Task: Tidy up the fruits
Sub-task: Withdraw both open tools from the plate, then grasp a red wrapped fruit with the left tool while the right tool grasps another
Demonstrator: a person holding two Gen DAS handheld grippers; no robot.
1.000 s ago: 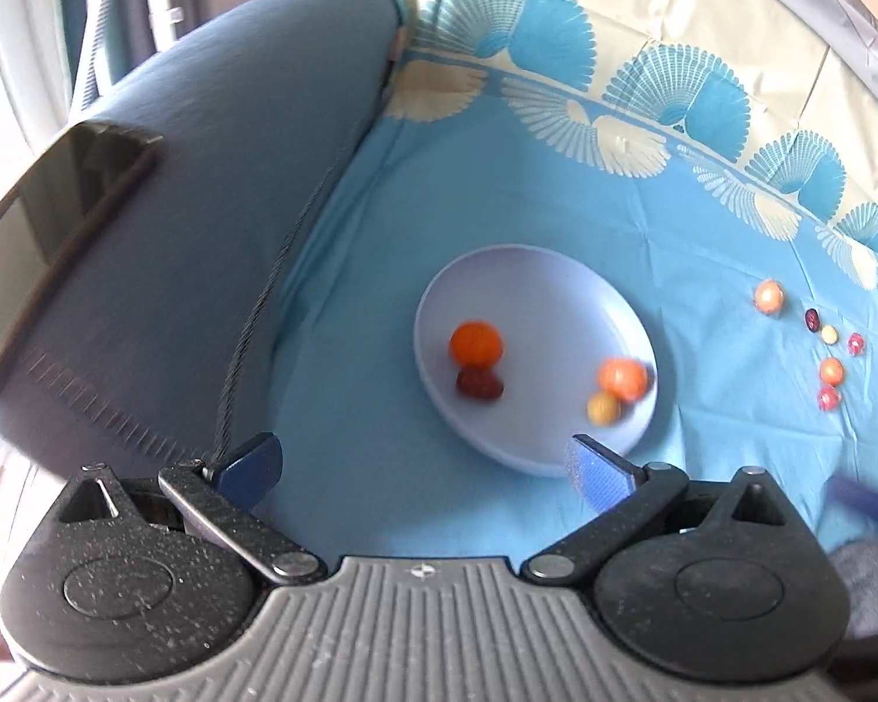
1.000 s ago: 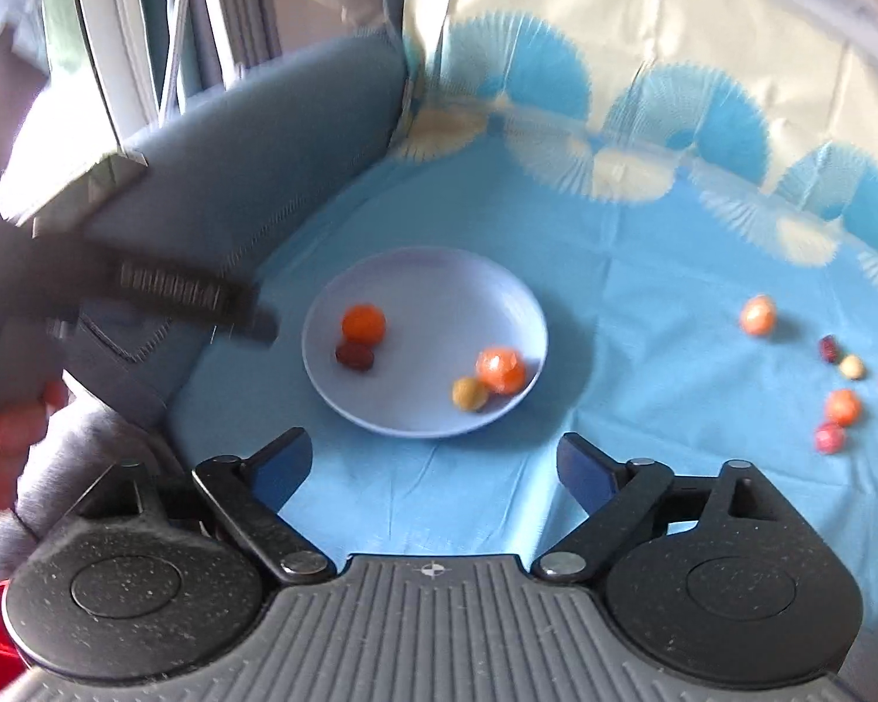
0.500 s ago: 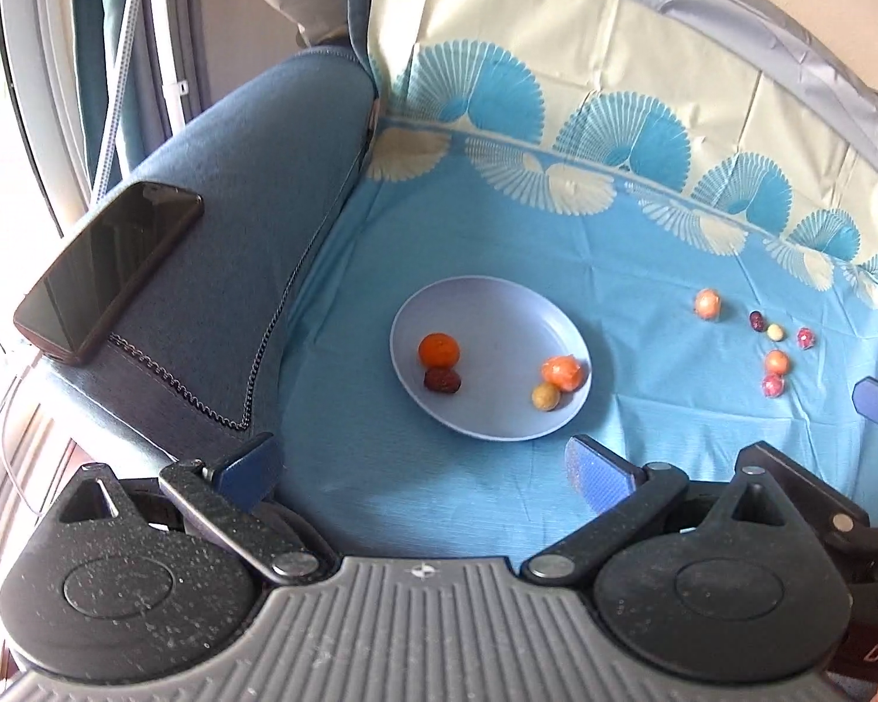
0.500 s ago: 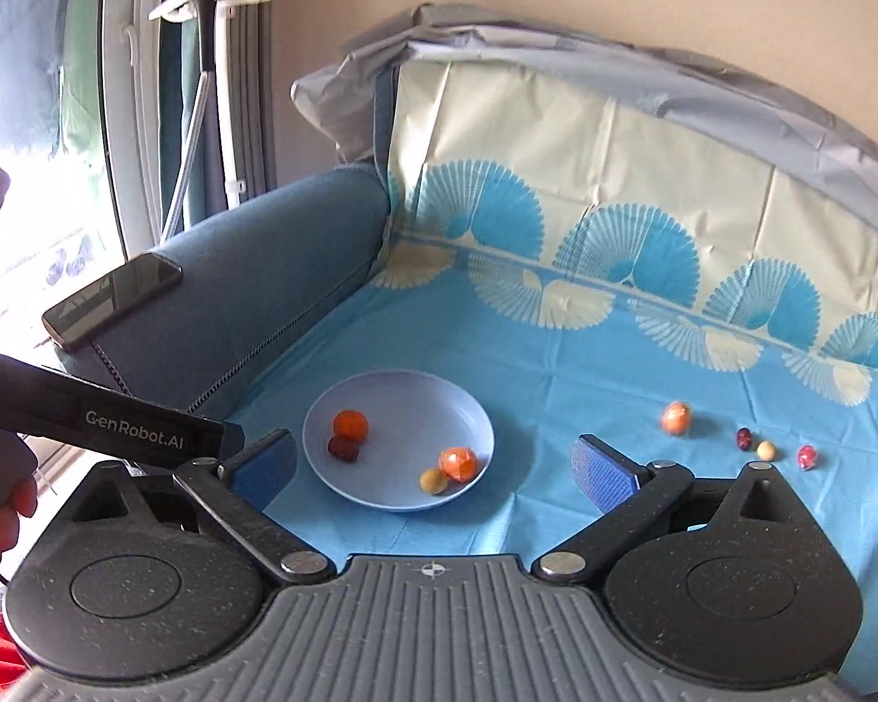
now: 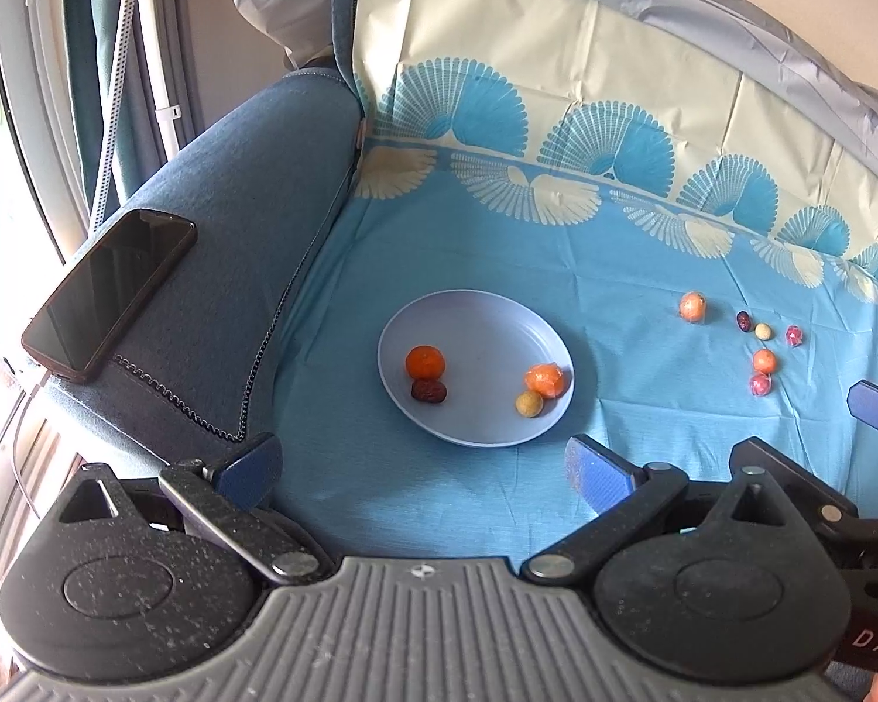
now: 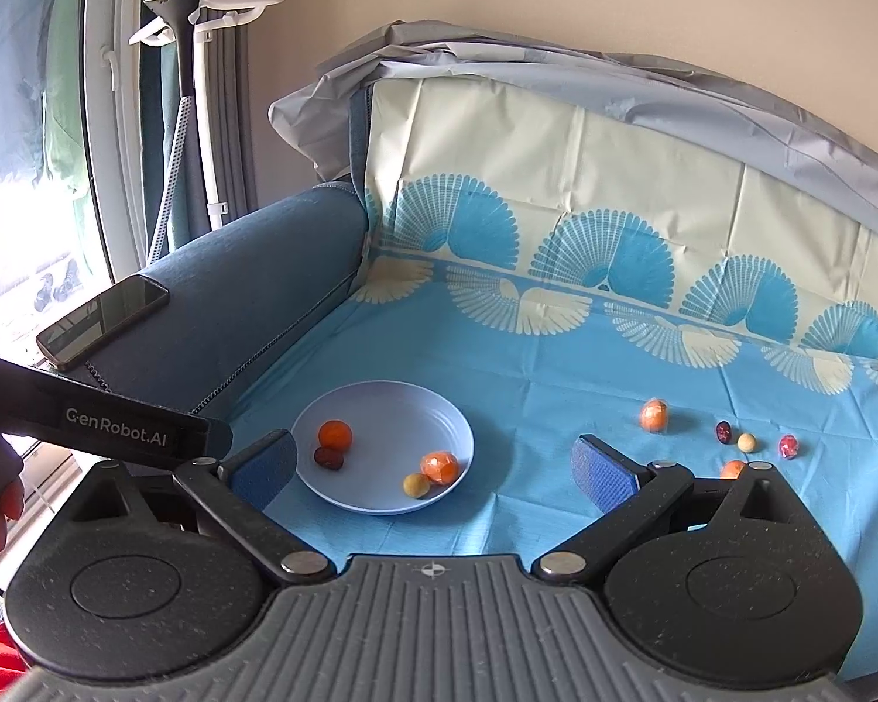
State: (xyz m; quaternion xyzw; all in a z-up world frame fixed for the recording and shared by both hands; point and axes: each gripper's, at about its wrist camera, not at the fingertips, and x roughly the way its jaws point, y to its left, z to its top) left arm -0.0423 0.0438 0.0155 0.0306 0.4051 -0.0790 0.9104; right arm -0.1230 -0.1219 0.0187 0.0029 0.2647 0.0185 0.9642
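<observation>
A pale blue plate (image 5: 486, 327) (image 6: 380, 403) lies on the blue cloth and holds an orange mandarin (image 5: 424, 362) (image 6: 335, 434), a dark date (image 5: 428, 391), a wrapped orange fruit (image 5: 544, 380) (image 6: 439, 467) and a small yellow fruit (image 5: 529, 403) (image 6: 415, 485). Several loose small fruits (image 5: 764, 360) (image 6: 654, 414) lie on the cloth to the right. My left gripper (image 5: 421, 462) is open and empty, in front of the plate. My right gripper (image 6: 433, 462) is open and empty, held back over the plate's near edge.
A black phone (image 5: 111, 292) (image 6: 102, 319) lies on the blue sofa armrest (image 5: 234, 222) at left. The patterned cloth (image 5: 556, 234) runs up the backrest. A white stand (image 6: 199, 88) is by the window. The right gripper's body (image 5: 790, 526) shows at the left view's lower right.
Both grippers have pulled back and risen away from the plate, so it looks smaller and more of the sofa shows. The fruits have not moved. Both stay open.
</observation>
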